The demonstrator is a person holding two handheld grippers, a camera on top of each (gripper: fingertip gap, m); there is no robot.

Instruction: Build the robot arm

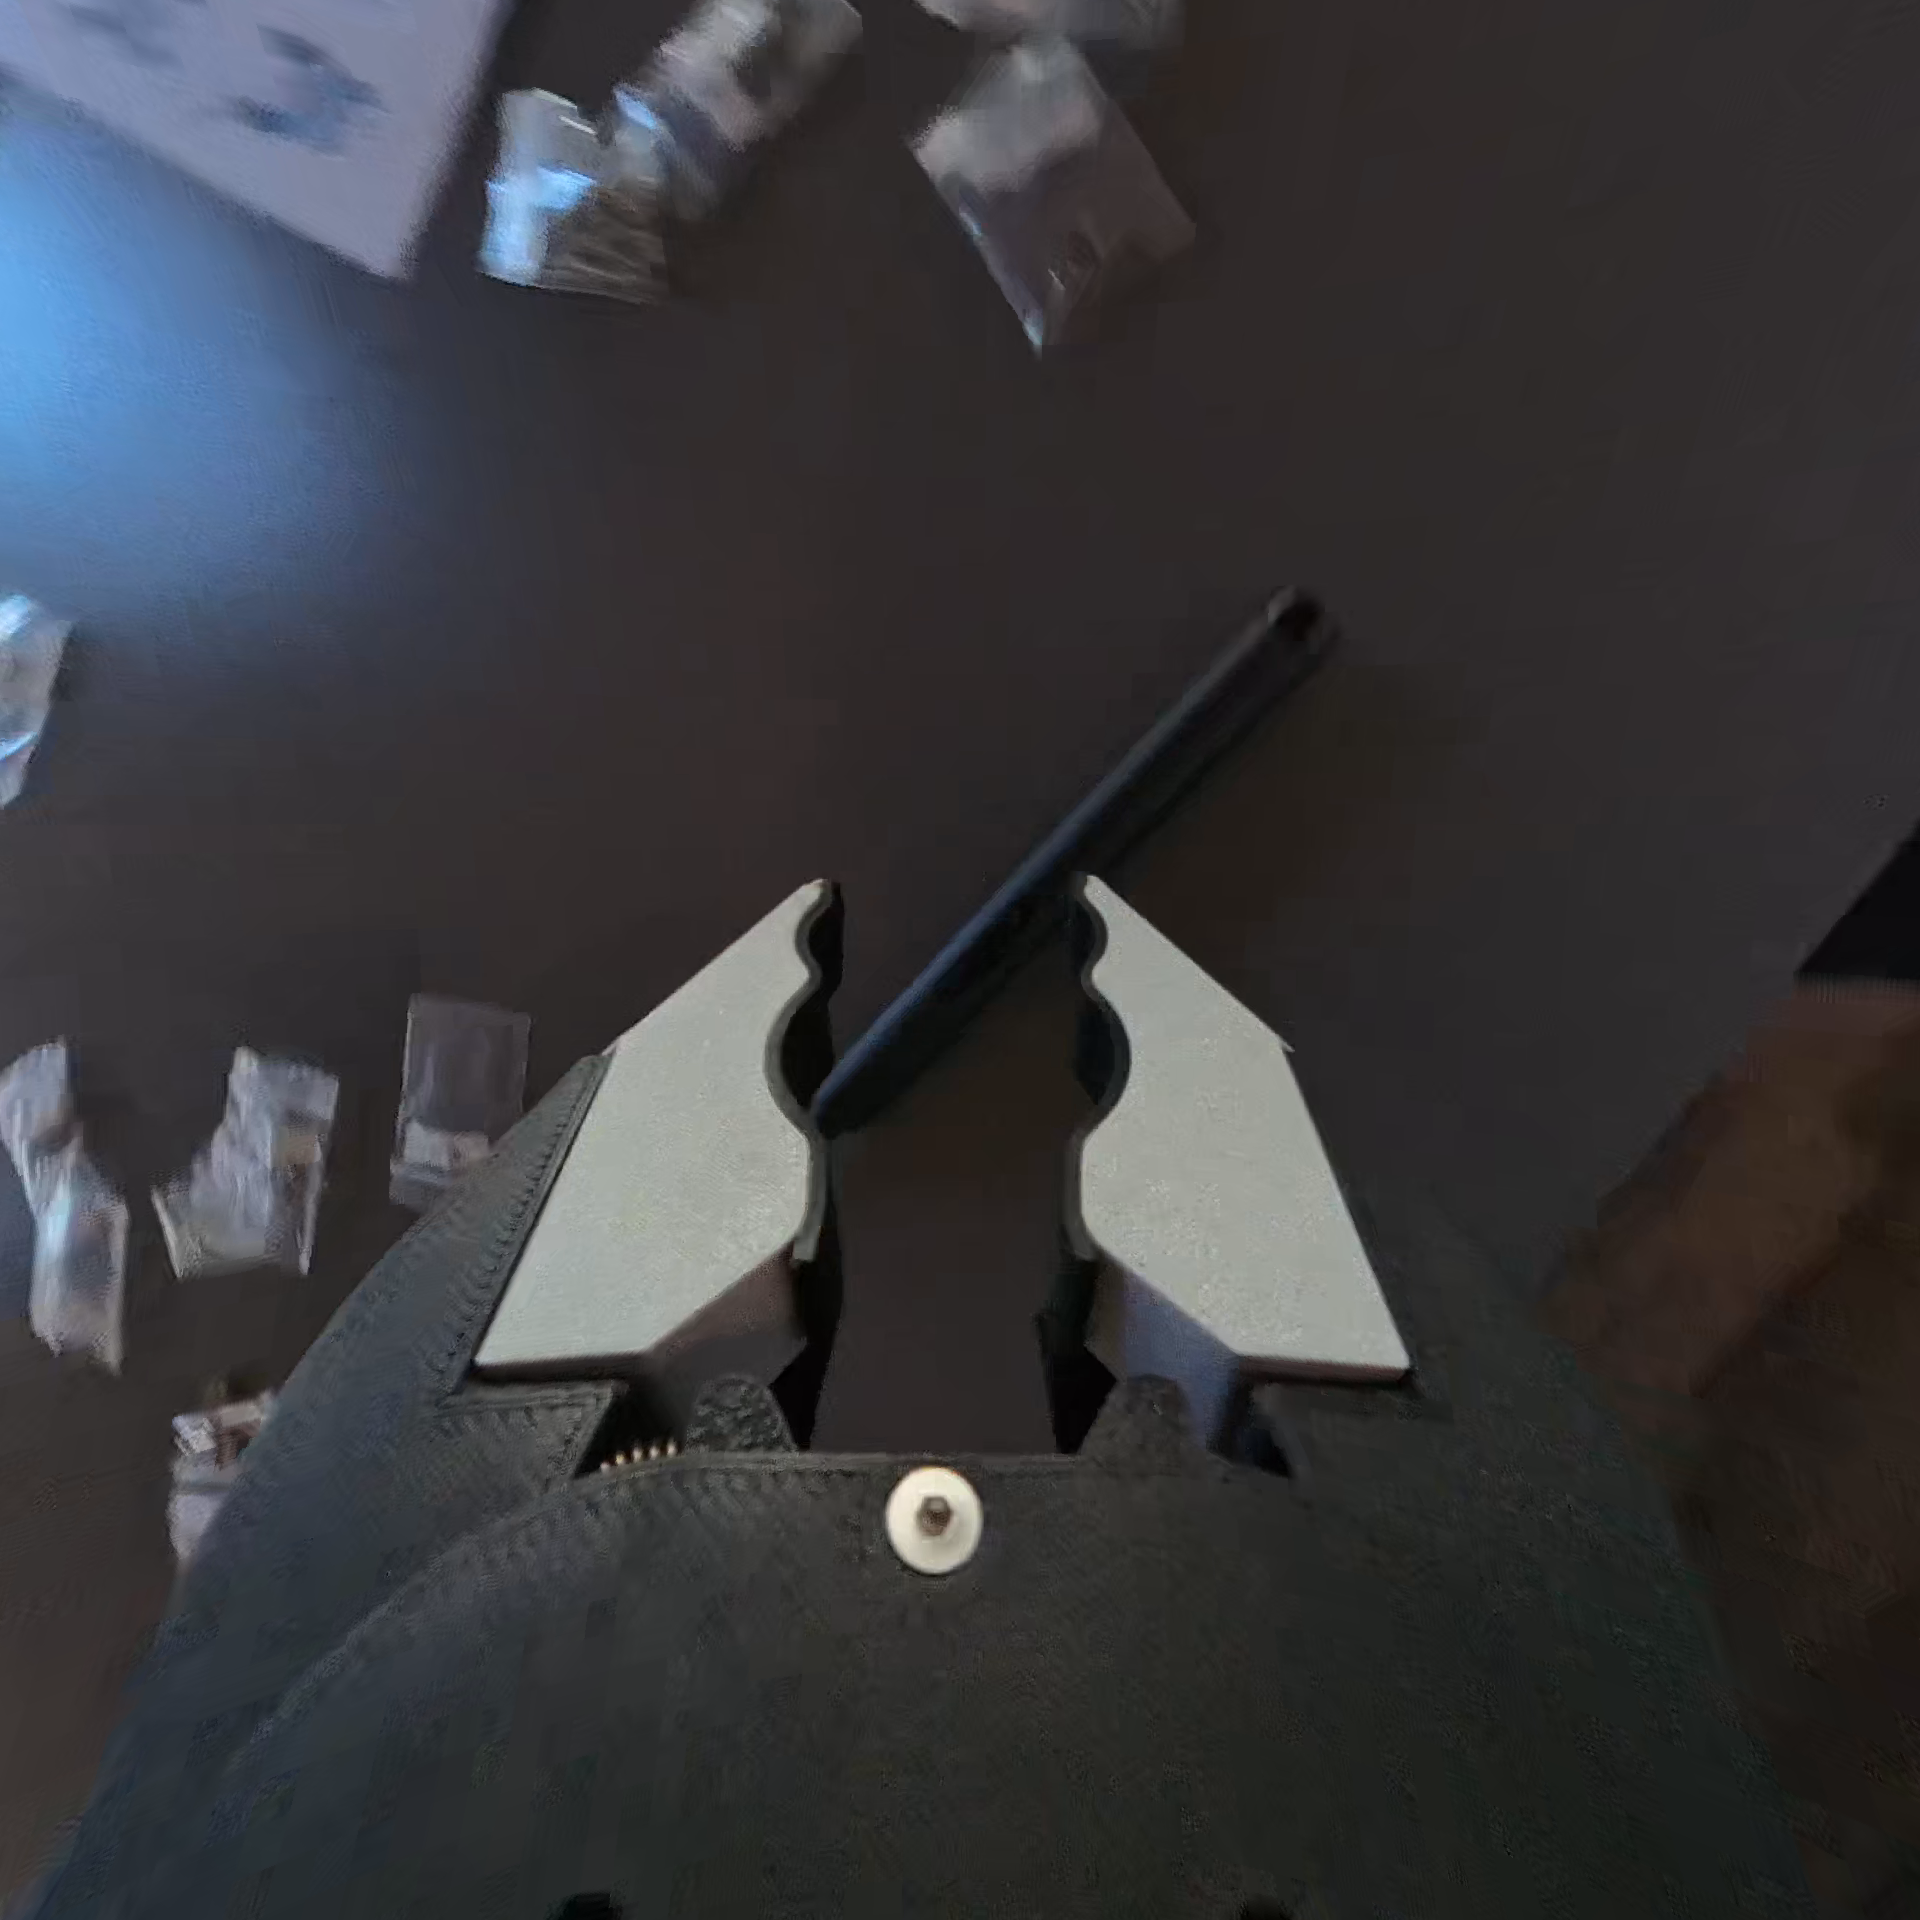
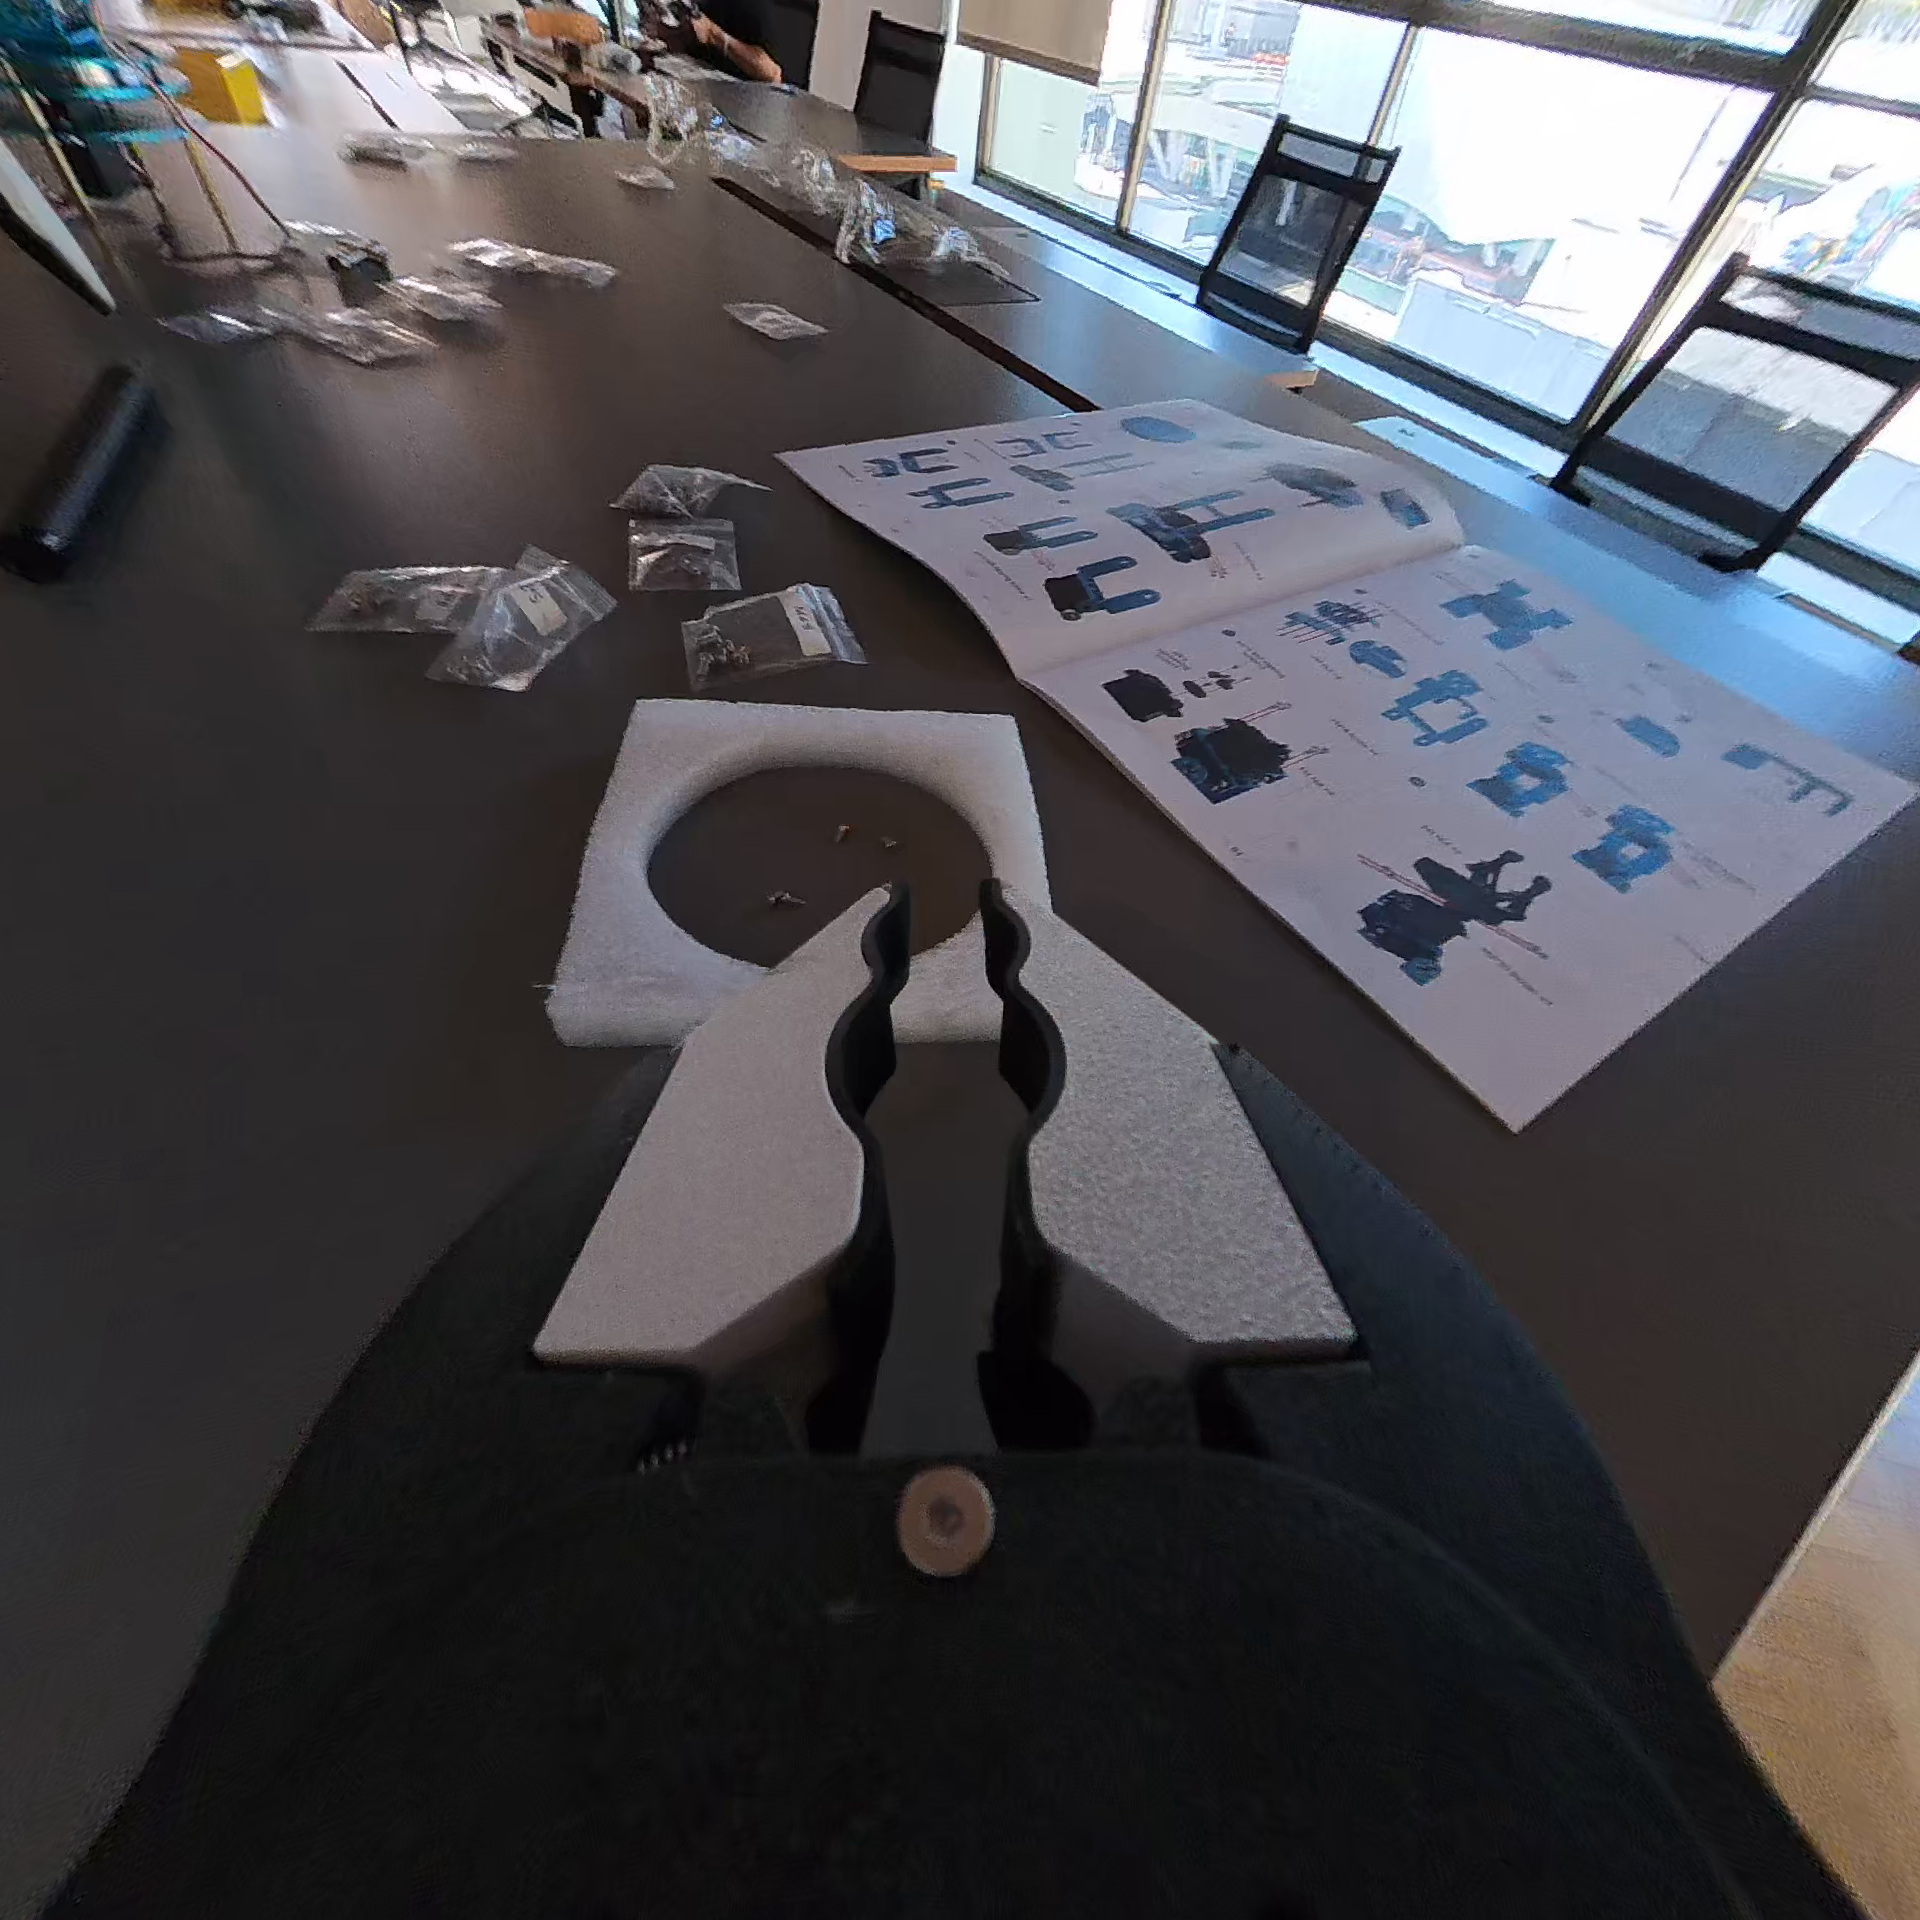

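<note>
In the left wrist view, my left gripper (image 1: 954, 894) is open above the dark table (image 1: 1455, 520). A slim black pen-like tool (image 1: 1081, 862) lies slanted on the table, its near end between the fingers, not gripped. In the right wrist view, my right gripper (image 2: 937, 896) is open with a narrow gap and holds nothing. It hovers over the near edge of a white foam square (image 2: 613, 935) with a round cut-out. A few small screws (image 2: 842, 833) lie on the table inside the cut-out, just beyond the fingertips.
Small clear bags of parts (image 2: 769, 636) lie beyond the foam, others (image 1: 260, 1164) left of the left gripper. An open printed booklet (image 2: 1403, 727) lies to the right. A black cylinder (image 2: 88, 473) sits far left. Chairs (image 2: 1299, 229) and windows stand behind the table edge.
</note>
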